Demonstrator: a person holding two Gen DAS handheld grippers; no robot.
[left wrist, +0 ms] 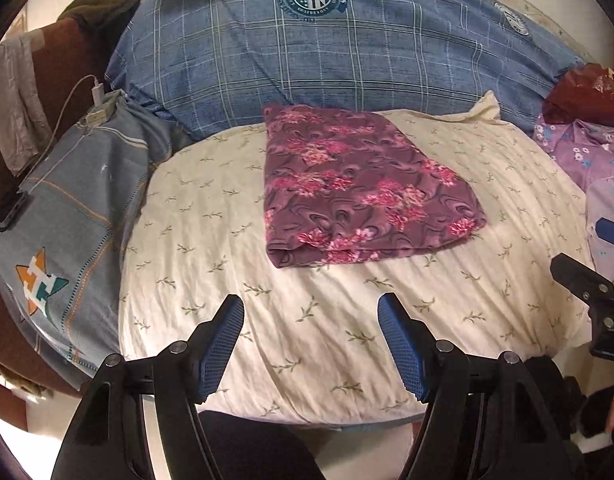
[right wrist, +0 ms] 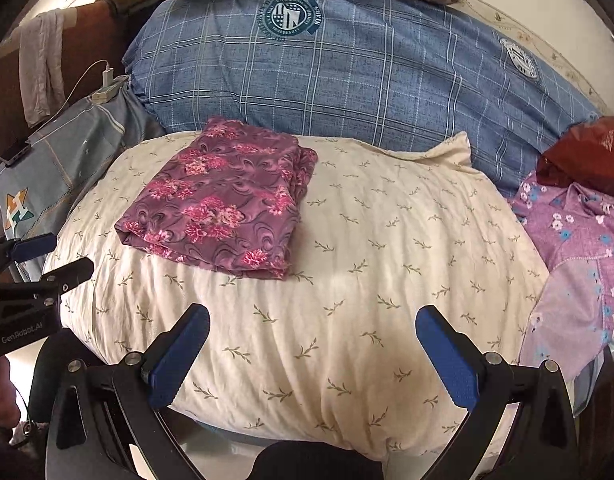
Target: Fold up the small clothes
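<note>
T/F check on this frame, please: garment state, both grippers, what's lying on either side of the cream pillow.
1. The maroon floral garment lies folded on the cream pillow. True.
2. The left gripper grips the garment. False: its jaws are open, empty, short of it.
3. The right gripper is open and empty. True.
4. A lilac floral garment lies unfolded to the pillow's right. True.
5. The blue plaid pillow rests on top of the folded garment. False: it lies behind it.
</note>
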